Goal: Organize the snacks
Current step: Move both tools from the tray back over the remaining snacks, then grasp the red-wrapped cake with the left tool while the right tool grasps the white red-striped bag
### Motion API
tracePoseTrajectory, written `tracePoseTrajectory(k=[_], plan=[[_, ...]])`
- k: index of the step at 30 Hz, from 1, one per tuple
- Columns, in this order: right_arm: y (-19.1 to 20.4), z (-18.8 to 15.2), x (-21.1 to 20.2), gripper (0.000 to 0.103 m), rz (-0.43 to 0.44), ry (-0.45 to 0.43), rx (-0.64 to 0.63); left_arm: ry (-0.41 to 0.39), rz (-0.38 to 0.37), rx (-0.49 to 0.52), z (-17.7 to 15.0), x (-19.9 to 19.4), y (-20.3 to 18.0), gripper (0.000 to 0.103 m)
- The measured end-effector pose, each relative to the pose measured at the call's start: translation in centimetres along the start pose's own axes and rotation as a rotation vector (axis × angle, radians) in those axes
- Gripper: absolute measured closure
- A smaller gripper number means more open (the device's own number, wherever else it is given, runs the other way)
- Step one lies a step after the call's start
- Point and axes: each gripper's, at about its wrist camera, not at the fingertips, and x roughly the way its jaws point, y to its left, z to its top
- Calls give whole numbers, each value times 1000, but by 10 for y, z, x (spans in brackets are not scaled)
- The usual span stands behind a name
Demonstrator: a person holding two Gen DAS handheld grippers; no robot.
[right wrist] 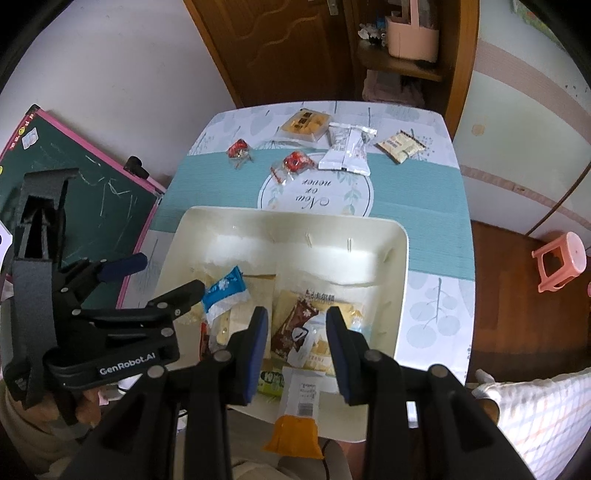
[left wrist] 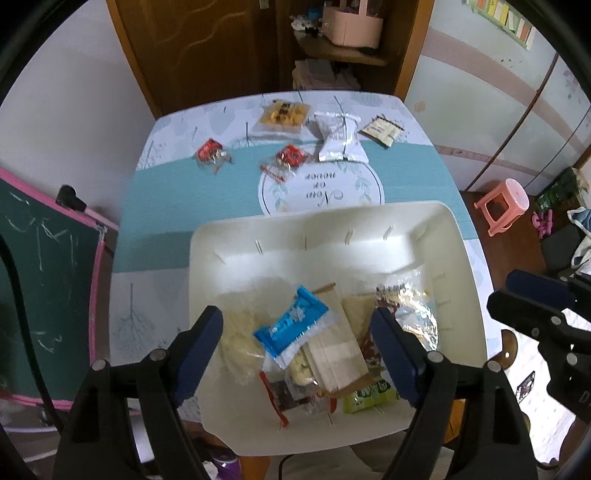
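A white bin (left wrist: 458, 236) (right wrist: 400, 258) at the table's near edge holds several snack packets, among them a blue-and-white packet (left wrist: 295, 325) (right wrist: 223, 291). My left gripper (left wrist: 295, 347) is open and empty above the bin's contents. My right gripper (right wrist: 297, 343) is open and empty above the bin's right part; it also shows in the left wrist view (left wrist: 532, 299). On the far table lie two red candies (left wrist: 210, 153) (left wrist: 286, 157), a yellow cracker pack (left wrist: 282, 116), a silver-white packet (left wrist: 340, 138) and a beige packet (left wrist: 382, 131).
The table (left wrist: 166, 206) has a teal and white cloth. A green chalkboard (left wrist: 44, 266) leans at the left. A pink stool (left wrist: 506, 203) stands on the floor at the right. A brown door and a shelf with a pink basket (left wrist: 352, 22) are behind the table.
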Motion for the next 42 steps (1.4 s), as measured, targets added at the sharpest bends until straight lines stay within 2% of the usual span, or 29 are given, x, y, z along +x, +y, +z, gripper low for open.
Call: tracePoseTrajectory(k=[12, 24, 30, 35, 42], plan=[[-13, 40, -4, 70, -69, -8, -20, -87, 50, -11, 42, -18, 28, 22], [-39, 130, 19, 70, -112, 2, 35, -105, 78, -47, 127, 1, 81, 22], [-51, 192, 63, 70, -77, 50, 89, -83, 106, -20, 181, 41, 111, 21], [-67, 233, 114, 69, -54, 87, 148, -32, 123, 46, 220, 95, 132, 21], [-86, 257, 197, 58, -53, 167, 200, 98, 38, 124, 242, 185, 149, 21]])
